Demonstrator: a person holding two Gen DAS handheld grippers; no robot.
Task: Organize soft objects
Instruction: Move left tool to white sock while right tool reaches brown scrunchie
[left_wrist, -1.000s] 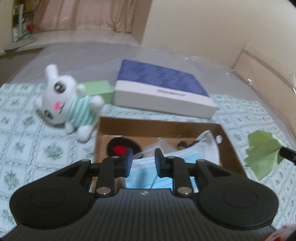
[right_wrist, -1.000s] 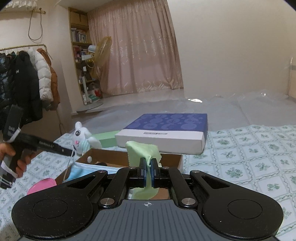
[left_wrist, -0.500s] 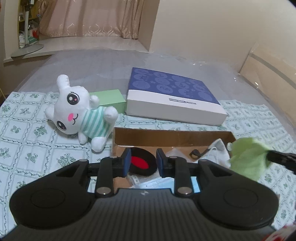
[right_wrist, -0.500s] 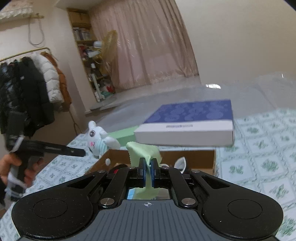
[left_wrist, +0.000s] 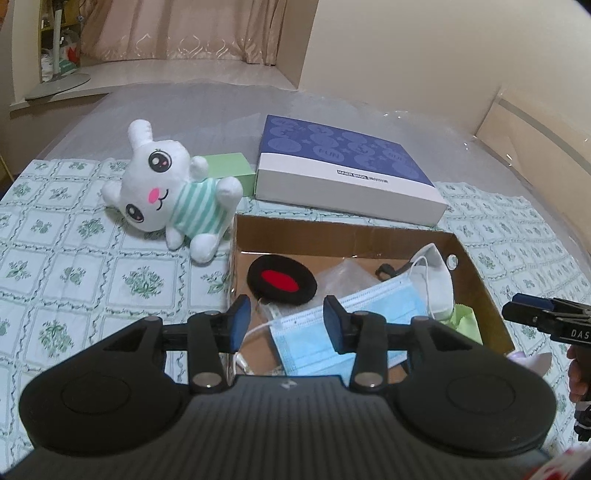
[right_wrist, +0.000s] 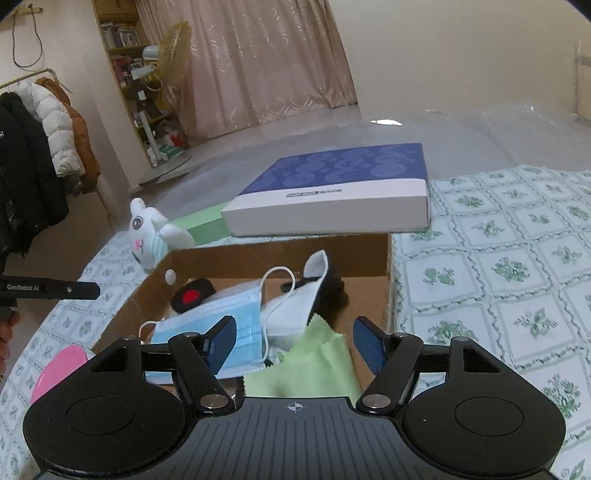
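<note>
Right tool (right_wrist: 295, 341): jaws spread wide, having just swung open; the green cloth lies below and between them, touched by neither pad.
Green cloth (right_wrist: 310, 369): crumpled in the near corner of the cardboard box, its edge lapping the blue mask; from the left wrist only a sliver shows by the box's right wall (left_wrist: 466, 320).
Left tool (left_wrist: 287, 323): jaws parted about halfway, having just been widening; nothing between the pads, and it hangs over the box's near edge.
Cardboard box (left_wrist: 476, 280): open-topped, sitting on a bed covered with a green-and-white patterned sheet (left_wrist: 74, 273).
Blue mask (left_wrist: 354, 325): a surgical face mask lying flat in the box, white ear loop trailing toward the near left.
White mask (right_wrist: 299, 299): folded, propped up behind the blue one, ear loop arching over it.
Black pad (left_wrist: 282, 280): round and fuzzy with a red oval centre, on the box floor at the left.
Bunny plush (left_wrist: 170, 192): white, green-striped shirt, lying on the sheet just outside the box's left wall.
Green block (left_wrist: 231, 171): behind the bunny, beside the flat box.
Flat box (left_wrist: 343, 173): blue patterned lid, white sides, just beyond the cardboard box.
Pink item (right_wrist: 61, 367): on the sheet left of the box; only partly seen.
</note>
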